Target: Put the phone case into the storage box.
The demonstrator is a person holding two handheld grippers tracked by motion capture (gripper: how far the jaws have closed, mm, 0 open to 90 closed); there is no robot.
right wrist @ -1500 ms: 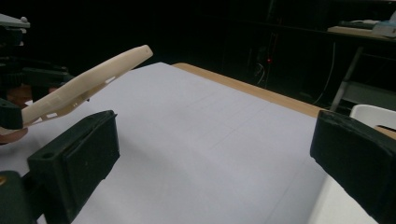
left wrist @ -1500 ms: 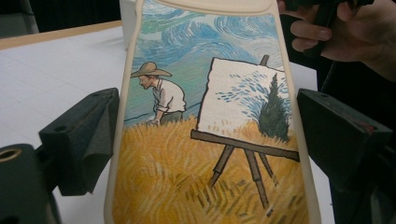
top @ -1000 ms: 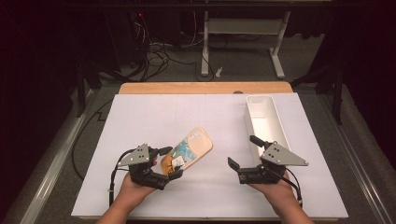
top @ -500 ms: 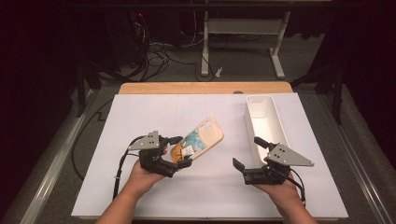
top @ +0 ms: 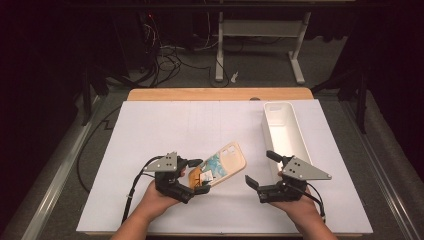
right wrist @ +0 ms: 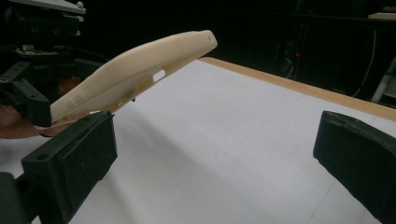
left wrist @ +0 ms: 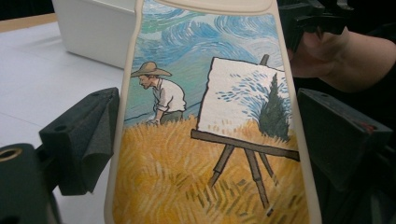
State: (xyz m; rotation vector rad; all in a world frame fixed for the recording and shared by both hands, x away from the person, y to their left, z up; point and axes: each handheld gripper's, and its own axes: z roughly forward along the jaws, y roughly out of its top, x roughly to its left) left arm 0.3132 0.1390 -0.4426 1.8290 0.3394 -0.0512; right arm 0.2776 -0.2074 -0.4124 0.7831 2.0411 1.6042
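Left tool (top: pixel 195 176): held in the person's left hand (top: pixel 157 200) at the near left of the bench (top: pixel 150 130). Jaws set wide and closed on the two long edges of a phone case (top: pixel 225 162), gripping it at its near end.

Phone case: cream-coloured rim, printed back showing a painter in a straw hat, an easel and a yellow field (left wrist: pixel 210 140). Lifted off the bench, far end tilted upward and pointing toward the right rear; camera cut-out at the far end.

Right tool (top: pixel 260 170): held in the person's right hand (top: pixel 300 207) at the near right of the bench, apart from the phone case. Jaws stand wide apart with nothing between them.

White tray (top: pixel 285 130): long, narrow, open-topped, resting on the bench at right, just beyond the right tool.
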